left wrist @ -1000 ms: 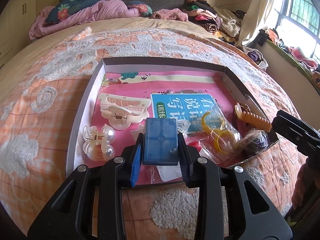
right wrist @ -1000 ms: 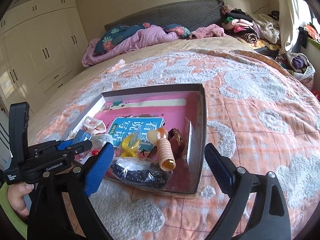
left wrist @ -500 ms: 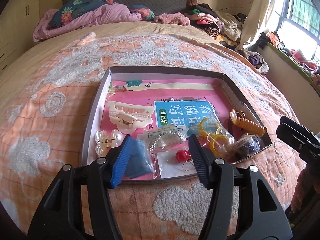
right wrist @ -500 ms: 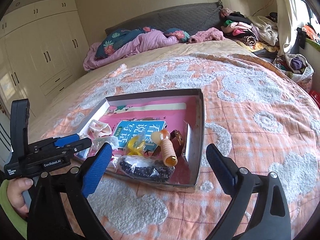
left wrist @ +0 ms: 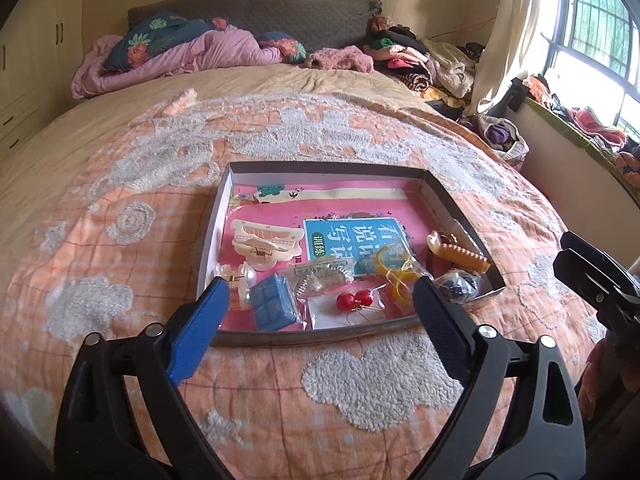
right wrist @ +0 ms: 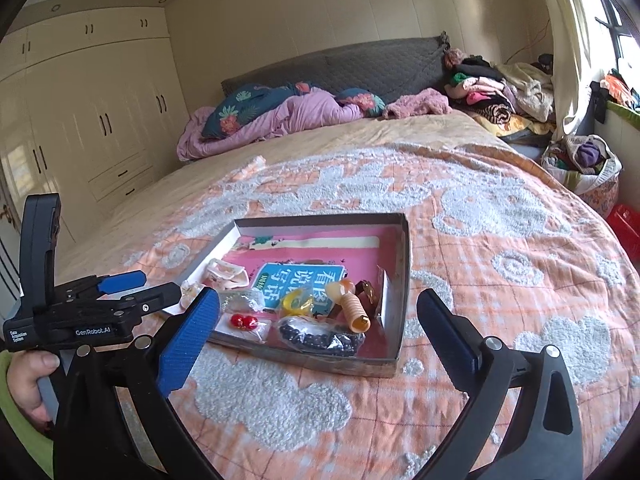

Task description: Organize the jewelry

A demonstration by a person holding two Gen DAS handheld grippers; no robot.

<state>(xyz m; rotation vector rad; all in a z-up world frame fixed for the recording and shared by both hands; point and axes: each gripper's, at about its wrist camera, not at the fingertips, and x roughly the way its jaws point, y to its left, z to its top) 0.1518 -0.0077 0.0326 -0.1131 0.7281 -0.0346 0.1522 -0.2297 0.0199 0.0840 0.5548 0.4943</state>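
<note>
Left wrist view is showing the blue box (left wrist: 275, 307) lying in the tray (left wrist: 320, 335), just ahead of the left gripper (left wrist: 320, 300), whose jaws are standing wide and released. Red earrings (left wrist: 354, 300) are lying between them. The right gripper (right wrist: 316, 312) is hovering empty, jaws spread before the tray's near edge.

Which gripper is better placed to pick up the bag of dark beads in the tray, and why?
Right, probably. The bag of dark beads lies in the tray's near right corner, almost straight ahead of the open right gripper. The left gripper, also open, faces the blue box on the other side.
</note>
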